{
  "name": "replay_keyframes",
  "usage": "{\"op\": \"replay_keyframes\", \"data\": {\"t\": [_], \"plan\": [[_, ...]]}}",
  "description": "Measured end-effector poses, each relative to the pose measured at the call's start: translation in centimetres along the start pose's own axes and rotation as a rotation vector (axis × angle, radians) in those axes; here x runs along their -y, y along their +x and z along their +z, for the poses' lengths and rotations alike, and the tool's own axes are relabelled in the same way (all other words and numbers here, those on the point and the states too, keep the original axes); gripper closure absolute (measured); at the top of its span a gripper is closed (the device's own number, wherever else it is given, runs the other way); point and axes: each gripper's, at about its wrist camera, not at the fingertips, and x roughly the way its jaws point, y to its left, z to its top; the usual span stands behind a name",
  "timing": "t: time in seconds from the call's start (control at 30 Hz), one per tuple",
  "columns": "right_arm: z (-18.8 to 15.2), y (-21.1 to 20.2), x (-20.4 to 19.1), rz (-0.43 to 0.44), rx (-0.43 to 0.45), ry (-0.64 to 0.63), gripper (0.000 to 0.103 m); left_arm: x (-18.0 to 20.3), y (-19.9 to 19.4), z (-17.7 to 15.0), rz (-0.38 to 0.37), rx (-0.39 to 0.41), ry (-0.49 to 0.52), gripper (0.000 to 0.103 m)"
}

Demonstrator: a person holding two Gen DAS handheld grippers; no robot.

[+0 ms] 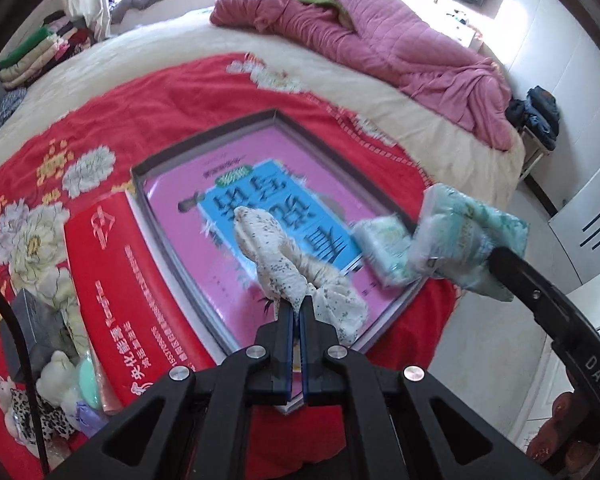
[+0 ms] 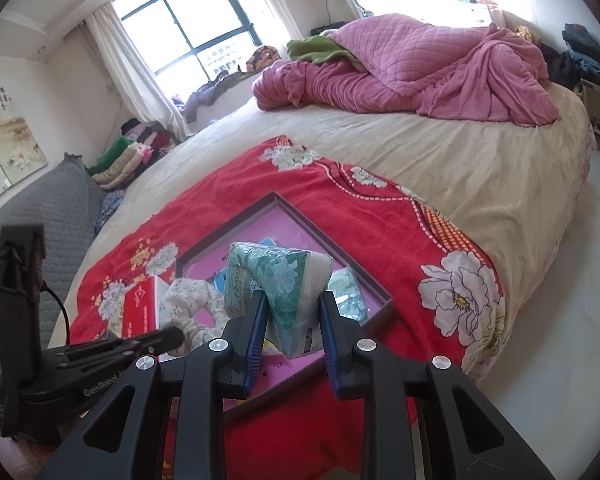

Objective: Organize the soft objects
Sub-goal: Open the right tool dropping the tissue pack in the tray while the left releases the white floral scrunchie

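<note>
the left gripper (image 1: 298, 304) has its jaws almost together, pinching a speckled white scrunchie (image 1: 288, 264) that hangs over the shallow box tray (image 1: 204, 136) on the red floral blanket (image 1: 172, 92). the right gripper (image 2: 293, 312) holds a teal tissue pack (image 2: 280, 280) between its blue pads, jaws at a middle width, squeezing the soft pack so it bulges a little. this pack is above the near right part of the tray. a second, smaller tissue pack (image 1: 384, 252) already lies inside the tray near its right wall.

i judge that the step in hand is to put both soft things down into the tray. to do it well, the right gripper should go lower until the pack touches the pink floor of the tray, just beside the smaller pack, and only then widen its jaws, so that the pack does not tumble over the low wall. the left gripper should lower the scrunchie in the free middle area, away from the right arm, and let go slowly because the cloth may stick to the pads. a red box (image 1: 112, 272) stands just beside the tray's left wall, so the left side gives little room.
</note>
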Motion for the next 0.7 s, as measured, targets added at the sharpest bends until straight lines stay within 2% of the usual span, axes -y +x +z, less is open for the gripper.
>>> {"op": "replay_keyframes", "data": {"t": [0.57, 0.7], "plan": [[-1.4, 6.5, -0.1, -0.055, -0.136, -0.025, 0.076, -1.2, 2.3, -0.3, -0.020, -0.049, -0.032, 0.100], [-1.6, 7.2, -0.2, -0.071, -0.140, -0.036, 0.076, -1.2, 2.3, -0.4, -0.024, -0.049, -0.032, 0.100]]}}
